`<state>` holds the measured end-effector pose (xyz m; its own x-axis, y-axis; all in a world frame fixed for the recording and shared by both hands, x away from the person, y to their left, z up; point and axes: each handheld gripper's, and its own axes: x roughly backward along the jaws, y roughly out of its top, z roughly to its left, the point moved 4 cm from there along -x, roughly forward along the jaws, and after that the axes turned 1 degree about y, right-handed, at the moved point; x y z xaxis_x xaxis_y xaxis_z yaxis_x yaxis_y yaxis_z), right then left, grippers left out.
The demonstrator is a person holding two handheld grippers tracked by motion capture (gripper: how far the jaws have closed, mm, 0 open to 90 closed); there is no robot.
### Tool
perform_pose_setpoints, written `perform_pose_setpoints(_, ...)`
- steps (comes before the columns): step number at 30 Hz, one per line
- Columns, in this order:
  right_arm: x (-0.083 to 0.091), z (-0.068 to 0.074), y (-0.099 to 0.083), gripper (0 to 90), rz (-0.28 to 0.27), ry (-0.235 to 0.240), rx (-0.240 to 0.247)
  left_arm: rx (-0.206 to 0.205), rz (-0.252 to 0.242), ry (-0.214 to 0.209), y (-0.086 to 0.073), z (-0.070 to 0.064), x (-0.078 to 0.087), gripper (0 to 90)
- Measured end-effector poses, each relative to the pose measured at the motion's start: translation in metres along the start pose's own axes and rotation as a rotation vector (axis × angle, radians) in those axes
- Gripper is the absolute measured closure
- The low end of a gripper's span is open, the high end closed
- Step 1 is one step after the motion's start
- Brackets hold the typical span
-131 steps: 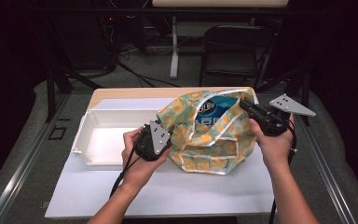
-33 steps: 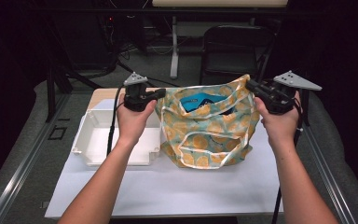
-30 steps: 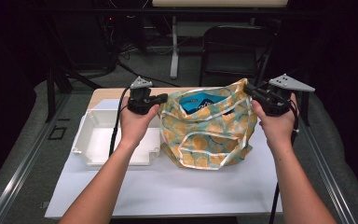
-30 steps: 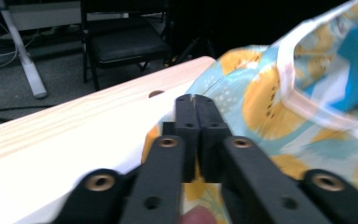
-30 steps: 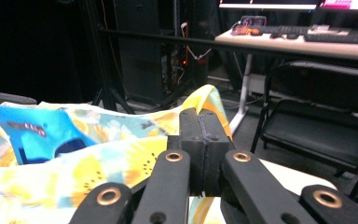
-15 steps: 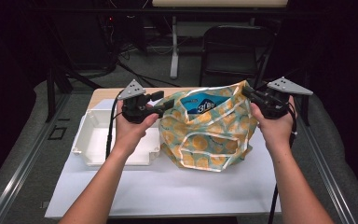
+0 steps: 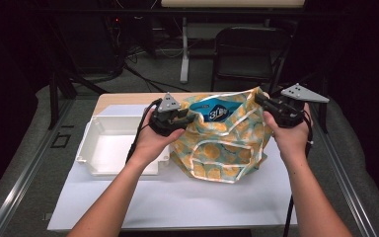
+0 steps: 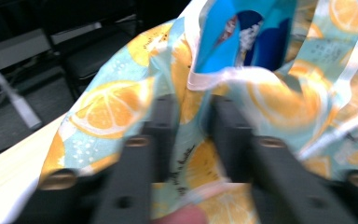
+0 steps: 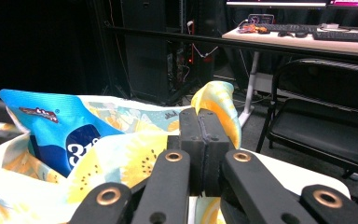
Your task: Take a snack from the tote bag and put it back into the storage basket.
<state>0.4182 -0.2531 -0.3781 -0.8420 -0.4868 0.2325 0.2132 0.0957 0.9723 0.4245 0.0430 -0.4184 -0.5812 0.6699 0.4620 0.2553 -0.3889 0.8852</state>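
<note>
A cloth tote bag printed with orange slices stands on the white table, its mouth held up from both sides. My left gripper is shut on the bag's left rim, and the left gripper view shows the bag fabric pinched between its jaws. My right gripper is shut on the right rim, with the bag's corner sticking up past the closed jaws. A blue snack packet pokes out of the bag's mouth, and its blue printed face shows in the right gripper view.
An empty white plastic bin sits on the table left of the bag. A black folding chair stands beyond the table's far edge. Bare white tabletop lies in front of the bag.
Earlier the bag lay flat. Both grippers have since lifted its rims, standing it upright. In the last second the left gripper moved slightly right and down, and the packet shifted inside.
</note>
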Motion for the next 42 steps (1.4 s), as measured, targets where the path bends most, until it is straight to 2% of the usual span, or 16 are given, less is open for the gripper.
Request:
perform_pose_setpoints(4, 0.002, -0.003, 0.000, 90.0, -0.001, -0.004, 0.002, 0.046, -0.037, -0.071, 0.003, 0.008, 0.014, 90.0)
perform_pose_setpoints(6, 0.005, -0.005, 0.002, 90.0, -0.013, -0.011, -0.002, 0.126, -0.122, -0.136, 0.014, 0.019, 0.029, 90.0)
perform_pose_setpoints(11, 0.008, -0.002, 0.009, 90.0, -0.031, -0.009, 0.002, 0.194, -0.210, -0.158, 0.029, 0.028, 0.039, 90.0)
perform_pose_setpoints(12, 0.008, -0.001, 0.014, 90.0, -0.036, -0.010, 0.009, 0.264, -0.259, -0.177, 0.034, 0.036, 0.041, 90.0)
perform_pose_setpoints(13, 0.008, -0.001, 0.014, 90.0, -0.036, -0.010, 0.009, 0.264, -0.259, -0.177, 0.034, 0.036, 0.041, 90.0)
perform_pose_setpoints(16, 0.007, -0.002, 0.024, 90.0, -0.045, -0.032, 0.016, 0.430, -0.309, -0.153, 0.036, 0.057, 0.035, 90.0)
perform_pose_setpoints(17, 0.005, -0.003, 0.025, 90.0, -0.047, -0.037, 0.010, 0.430, -0.309, -0.153, 0.036, 0.057, 0.035, 90.0)
perform_pose_setpoints(18, 0.004, -0.003, 0.027, 90.0, -0.046, -0.038, 0.013, 0.543, -0.339, -0.159, 0.033, 0.068, 0.030, 90.0)
perform_pose_setpoints(21, -0.001, -0.005, 0.029, 90.0, -0.034, -0.060, 0.005, 0.599, -0.333, -0.125, 0.030, 0.075, 0.023, 90.0)
perform_pose_setpoints(22, -0.004, -0.007, 0.028, 90.0, -0.018, -0.074, -0.001, 0.595, -0.257, -0.047, 0.025, 0.076, 0.009, 90.0)
perform_pose_setpoints(23, -0.008, -0.010, 0.026, 90.0, 0.008, -0.086, -0.025, 0.579, -0.213, -0.015, 0.022, 0.076, 0.003, 90.0)
perform_pose_setpoints(24, -0.008, -0.010, 0.026, 90.0, 0.008, -0.086, -0.025, 0.579, -0.213, -0.015, 0.022, 0.076, 0.003, 90.0)
perform_pose_setpoints(27, -0.017, -0.024, 0.009, 90.0, 0.079, -0.133, -0.069, 0.515, -0.030, 0.041, 0.000, 0.068, -0.020, 90.0)
perform_pose_setpoints(30, -0.022, -0.031, -0.012, 90.0, 0.145, -0.141, -0.077, 0.438, 0.079, 0.047, -0.017, 0.055, -0.032, 90.0)
perform_pose_setpoints(38, -0.027, -0.035, -0.075, 90.0, 0.300, -0.138, -0.075, 0.355, 0.246, 0.041, -0.054, 0.027, -0.046, 82.2)
perform_pose_setpoints(42, -0.022, -0.034, -0.096, 82.0, 0.294, -0.127, -0.106, 0.349, 0.189, 0.059, -0.062, 0.019, -0.038, 61.9)
